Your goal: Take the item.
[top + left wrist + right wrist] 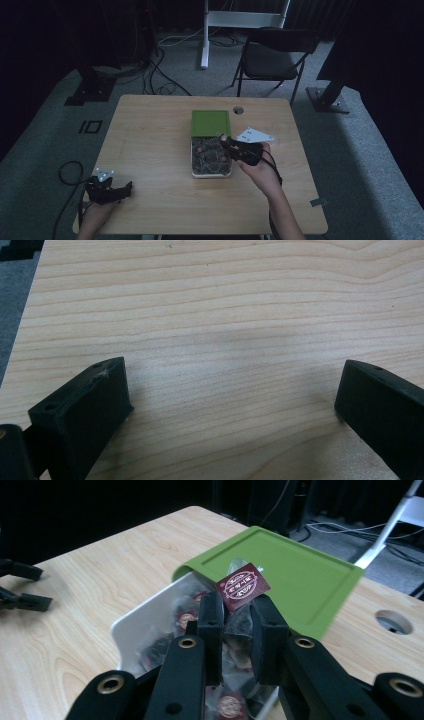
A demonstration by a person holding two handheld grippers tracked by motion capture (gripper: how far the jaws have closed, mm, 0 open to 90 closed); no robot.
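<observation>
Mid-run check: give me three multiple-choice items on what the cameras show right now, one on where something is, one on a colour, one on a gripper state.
1. Where does the green lid lie?
A. On the table, at the far end of the white box
B. On the folding chair
C. Under the left gripper

2. What colour is the tag of the tea bag in the right gripper?
A. Yellow
B. Dark red
C. Blue

3. How does the left gripper stand?
A. Shut on a tea bag
B. Shut on the lid
C. Open, nothing between its jaws

Answers:
1 A: the high view shows the lid flat on the table against the box's far end.
2 B: the right gripper view shows a dark red tag with a pale round emblem above the jaws.
3 C: the left gripper view shows the jaws wide apart over bare wood.
</observation>
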